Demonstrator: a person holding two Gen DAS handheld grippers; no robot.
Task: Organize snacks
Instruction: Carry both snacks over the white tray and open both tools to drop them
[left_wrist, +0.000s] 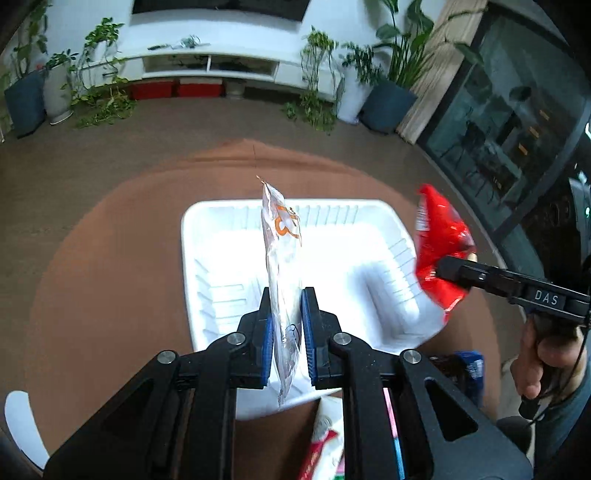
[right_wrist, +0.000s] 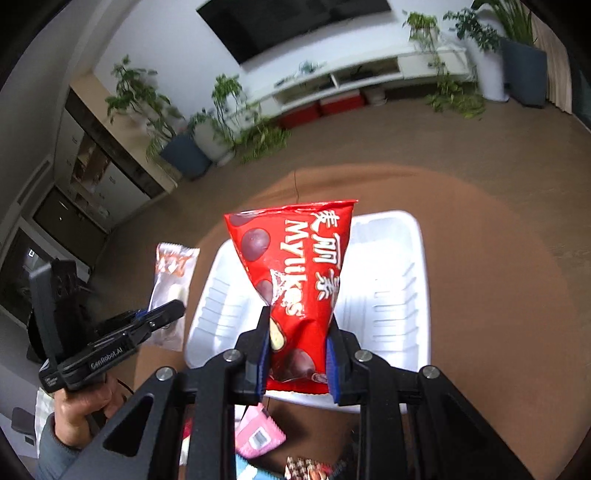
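Observation:
My left gripper (left_wrist: 287, 306) is shut on a clear snack packet with orange print (left_wrist: 280, 258), held upright over the white slotted basket (left_wrist: 221, 258). My right gripper (right_wrist: 297, 332) is shut on a red Mylikes chocolate bag (right_wrist: 295, 266), which hangs above the same basket (right_wrist: 399, 288). In the left wrist view the right gripper (left_wrist: 443, 267) comes in from the right with the red bag (left_wrist: 439, 243) over the basket's right rim. In the right wrist view the left gripper (right_wrist: 173, 308) holds the clear packet (right_wrist: 171, 280) just left of the basket.
The basket sits on a round brown table (left_wrist: 110, 258). Near the table's front edge lie more snacks: a white and red pack (left_wrist: 325, 439), a blue pack (left_wrist: 471, 369), a pink pack (right_wrist: 258, 435) and a checkered one (right_wrist: 306, 467). Potted plants (left_wrist: 99, 74) and a white TV shelf (left_wrist: 207, 62) stand beyond.

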